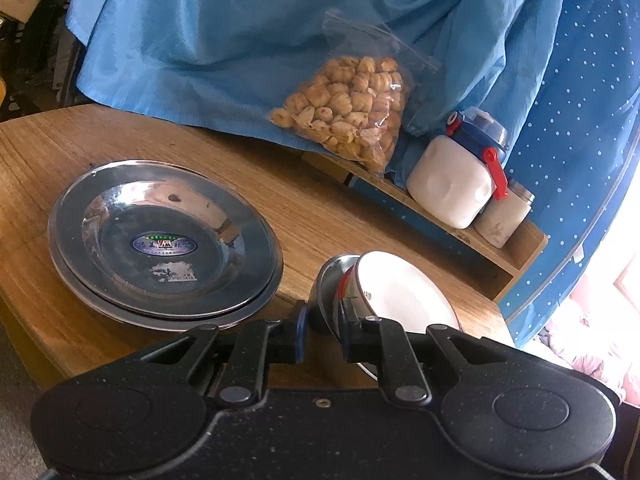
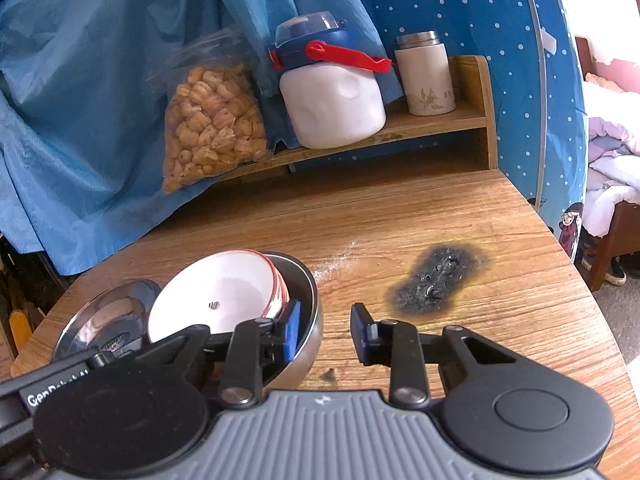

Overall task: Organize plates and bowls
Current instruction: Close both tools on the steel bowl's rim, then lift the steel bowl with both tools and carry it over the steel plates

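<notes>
A white ceramic bowl [image 1: 404, 292] with a red-patterned outside sits tilted inside a steel bowl [image 1: 330, 286] on the wooden table [image 1: 312, 216]. Stacked steel plates [image 1: 160, 240] lie to their left. My left gripper [image 1: 322, 338] straddles the steel bowl's rim, jaws apart, not clamped. In the right wrist view the white bowl [image 2: 216, 296] rests in the steel bowl [image 2: 308, 296]. My right gripper [image 2: 326, 330] is open, its left finger [image 2: 292, 330] inside the steel bowl's rim and its right finger [image 2: 362, 334] outside over the table. The plates [image 2: 108, 316] show at far left.
A low wooden shelf [image 2: 436, 124] at the back holds a white jug with blue lid [image 2: 332, 96], a white canister [image 2: 428, 76] and a bag of snacks [image 2: 212, 120]. Blue cloth [image 2: 80, 100] hangs behind. A black burn mark [image 2: 436, 276] scars the table at right.
</notes>
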`<state>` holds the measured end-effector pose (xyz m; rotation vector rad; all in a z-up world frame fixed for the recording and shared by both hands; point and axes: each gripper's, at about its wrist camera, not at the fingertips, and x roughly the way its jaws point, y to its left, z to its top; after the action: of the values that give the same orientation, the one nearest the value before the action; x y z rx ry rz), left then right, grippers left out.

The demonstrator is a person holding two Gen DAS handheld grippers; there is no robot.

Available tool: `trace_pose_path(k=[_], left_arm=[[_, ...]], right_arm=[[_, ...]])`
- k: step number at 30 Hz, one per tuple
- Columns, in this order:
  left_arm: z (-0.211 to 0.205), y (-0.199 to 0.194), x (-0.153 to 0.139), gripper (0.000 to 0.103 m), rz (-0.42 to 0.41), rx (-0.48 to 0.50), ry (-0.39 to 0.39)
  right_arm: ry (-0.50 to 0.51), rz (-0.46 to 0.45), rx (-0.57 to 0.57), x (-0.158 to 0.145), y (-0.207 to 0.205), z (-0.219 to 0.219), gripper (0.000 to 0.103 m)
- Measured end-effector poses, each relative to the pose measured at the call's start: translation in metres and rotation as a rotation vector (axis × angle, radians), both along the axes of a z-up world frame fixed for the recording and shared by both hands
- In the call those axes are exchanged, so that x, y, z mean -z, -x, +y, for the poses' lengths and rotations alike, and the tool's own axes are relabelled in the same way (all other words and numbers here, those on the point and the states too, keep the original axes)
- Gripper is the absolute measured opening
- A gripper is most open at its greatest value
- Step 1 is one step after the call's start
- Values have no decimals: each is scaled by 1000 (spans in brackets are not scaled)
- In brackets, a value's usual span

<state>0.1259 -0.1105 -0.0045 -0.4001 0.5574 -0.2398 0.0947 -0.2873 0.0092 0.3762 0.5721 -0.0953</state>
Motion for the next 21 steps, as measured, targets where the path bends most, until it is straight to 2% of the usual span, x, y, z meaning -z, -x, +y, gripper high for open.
trace_pose_path(k=[5, 9, 21], left_arm=[[2, -1, 1, 17, 4, 10, 15], [2, -2, 1, 17, 3, 12, 14], [2, -3, 0, 17, 2, 21, 1]], right_arm=[[-8, -8, 1, 1, 0, -1, 32], [-58, -24, -14, 3, 1, -3, 19], [-83, -9, 8, 4, -2, 0, 19]])
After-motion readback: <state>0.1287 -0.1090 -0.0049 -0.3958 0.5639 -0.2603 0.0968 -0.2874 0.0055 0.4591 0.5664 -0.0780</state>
